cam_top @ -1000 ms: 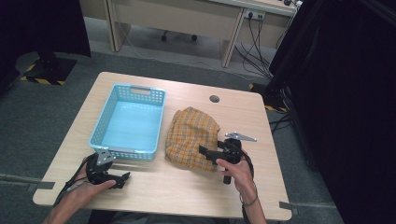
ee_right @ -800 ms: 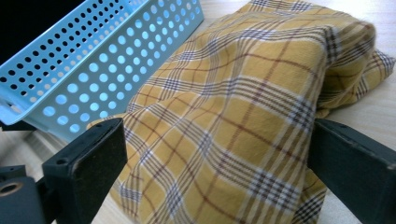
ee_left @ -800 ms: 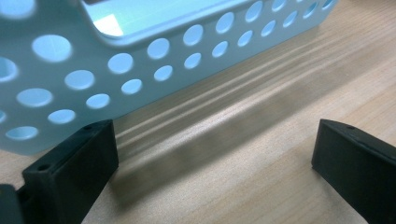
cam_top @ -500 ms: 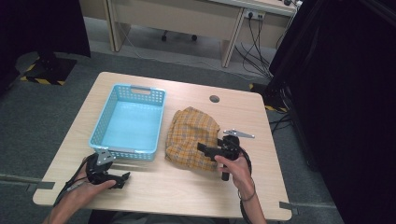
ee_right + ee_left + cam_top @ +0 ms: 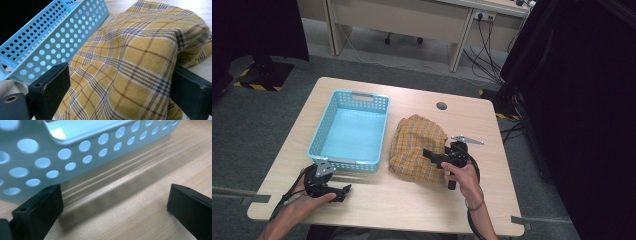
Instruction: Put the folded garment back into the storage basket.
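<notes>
1. Light wooden rectangular table (image 5: 377, 200), rounded corners. It carries every item below; both grippers are at its near edge.

2. Pale blue perforated plastic basket (image 5: 349, 131), rectangular, with nothing in it. It stands just ahead of the left gripper, its near wall close in front of that gripper's jaws in the left gripper view (image 5: 75, 152). In the right gripper view (image 5: 50, 42) it lies beyond the cloth, to the left of the jaws.

3. Mustard-yellow checked cloth (image 5: 417, 147), bunched in a heap with dark and white plaid lines. It lies beside the basket's right wall and directly in front of the right gripper. In the right gripper view (image 5: 130, 70) a fold of it bulges between the two jaws, reaching both.

4. Right gripper (image 5: 428, 153), black, held in the person's right hand (image 5: 462, 175), pointed left into the cloth heap. Its jaws stand wide and have just been closing, with the cloth between them; a firm clamp cannot be told.

5. Left gripper (image 5: 346, 192), black, held in the person's left hand (image 5: 307, 197), low over the table. Its jaws stand wide apart with only bare wood between them.
</notes>
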`<state>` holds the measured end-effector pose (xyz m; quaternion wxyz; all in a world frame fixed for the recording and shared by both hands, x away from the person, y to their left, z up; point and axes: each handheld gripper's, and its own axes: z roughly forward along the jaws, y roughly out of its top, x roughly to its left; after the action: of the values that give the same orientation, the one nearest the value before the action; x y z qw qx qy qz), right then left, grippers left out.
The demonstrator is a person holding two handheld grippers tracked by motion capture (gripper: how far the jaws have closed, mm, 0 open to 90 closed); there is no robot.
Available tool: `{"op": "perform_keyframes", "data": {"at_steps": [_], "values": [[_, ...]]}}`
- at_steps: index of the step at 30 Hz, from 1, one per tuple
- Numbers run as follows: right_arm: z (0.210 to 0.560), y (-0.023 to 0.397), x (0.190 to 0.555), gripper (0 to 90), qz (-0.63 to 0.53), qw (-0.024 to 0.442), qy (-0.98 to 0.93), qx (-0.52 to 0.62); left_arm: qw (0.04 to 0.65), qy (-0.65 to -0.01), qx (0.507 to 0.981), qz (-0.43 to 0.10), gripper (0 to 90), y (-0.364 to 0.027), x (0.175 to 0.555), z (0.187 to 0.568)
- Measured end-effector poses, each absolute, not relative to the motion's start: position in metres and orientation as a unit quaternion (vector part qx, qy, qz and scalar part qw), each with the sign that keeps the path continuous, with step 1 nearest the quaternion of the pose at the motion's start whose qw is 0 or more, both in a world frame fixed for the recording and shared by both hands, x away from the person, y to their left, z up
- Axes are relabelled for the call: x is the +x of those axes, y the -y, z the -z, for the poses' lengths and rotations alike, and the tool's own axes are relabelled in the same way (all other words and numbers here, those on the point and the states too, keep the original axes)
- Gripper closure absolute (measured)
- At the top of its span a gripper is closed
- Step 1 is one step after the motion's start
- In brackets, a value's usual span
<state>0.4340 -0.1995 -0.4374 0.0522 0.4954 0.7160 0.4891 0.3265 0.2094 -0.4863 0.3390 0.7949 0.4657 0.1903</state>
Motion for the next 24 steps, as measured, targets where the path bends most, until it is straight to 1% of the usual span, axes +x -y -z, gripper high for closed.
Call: {"op": "perform_keyframes", "data": {"at_steps": [6, 13, 20, 24], "values": [[0.439, 0.195, 0.440, 11.9, -0.490, 0.045, -0.715, 0.497, 0.339, -0.466, 0.795, -0.190, 0.0, -0.209, 0.326, 0.486], [0.444, 0.191, 0.454, 20.4, -0.489, 0.033, -0.714, 0.500, 0.339, -0.466, 0.795, -0.190, 0.0, -0.209, 0.326, 0.486], [0.450, 0.193, 0.466, 31.5, -0.491, 0.016, -0.706, 0.511, 0.339, -0.466, 0.795, -0.190, 0.0, -0.209, 0.326, 0.486], [0.454, 0.190, 0.471, 42.5, -0.490, -0.001, -0.707, 0.510, 0.339, -0.466, 0.795, -0.190, 0.0, -0.209, 0.326, 0.486]]}}
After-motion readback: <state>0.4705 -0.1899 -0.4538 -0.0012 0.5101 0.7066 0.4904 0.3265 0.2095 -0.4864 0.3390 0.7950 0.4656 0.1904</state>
